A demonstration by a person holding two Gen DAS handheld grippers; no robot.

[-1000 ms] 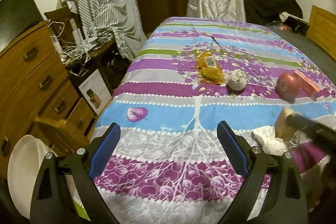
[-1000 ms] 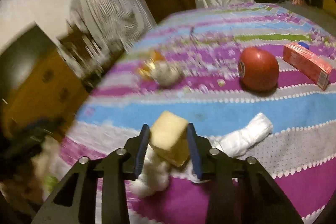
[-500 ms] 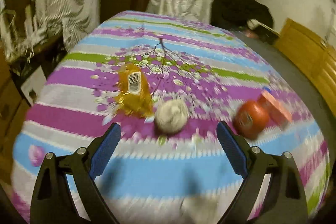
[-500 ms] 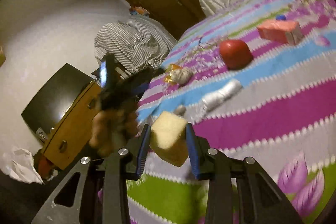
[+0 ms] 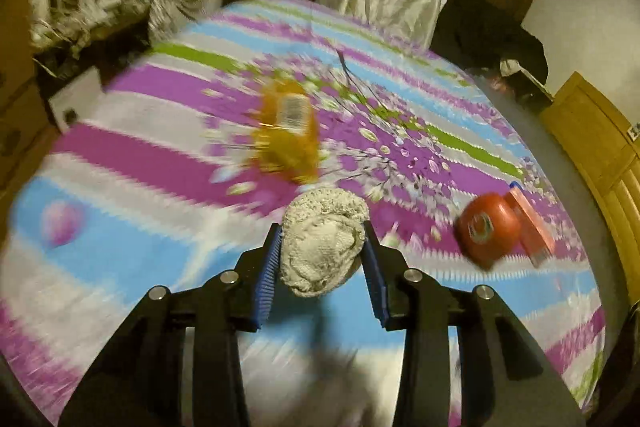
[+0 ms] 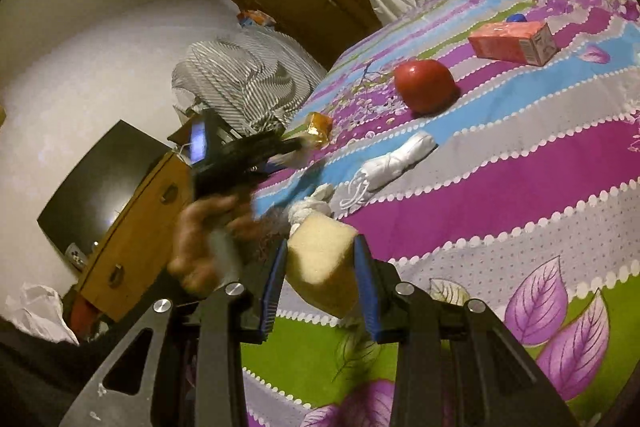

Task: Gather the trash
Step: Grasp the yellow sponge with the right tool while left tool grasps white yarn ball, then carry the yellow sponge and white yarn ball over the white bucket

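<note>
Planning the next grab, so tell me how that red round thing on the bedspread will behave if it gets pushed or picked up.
The red round thing looks smooth and rounded, so a push would probably roll it across the soft bedspread, maybe into the orange carton nearby. Its curved sides could slip between the fingers unless gripped across the middle. Its weight cannot be judged from the pictures.

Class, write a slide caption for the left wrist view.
Left gripper shut on a crumpled grey wad above the striped bedspread.
</note>
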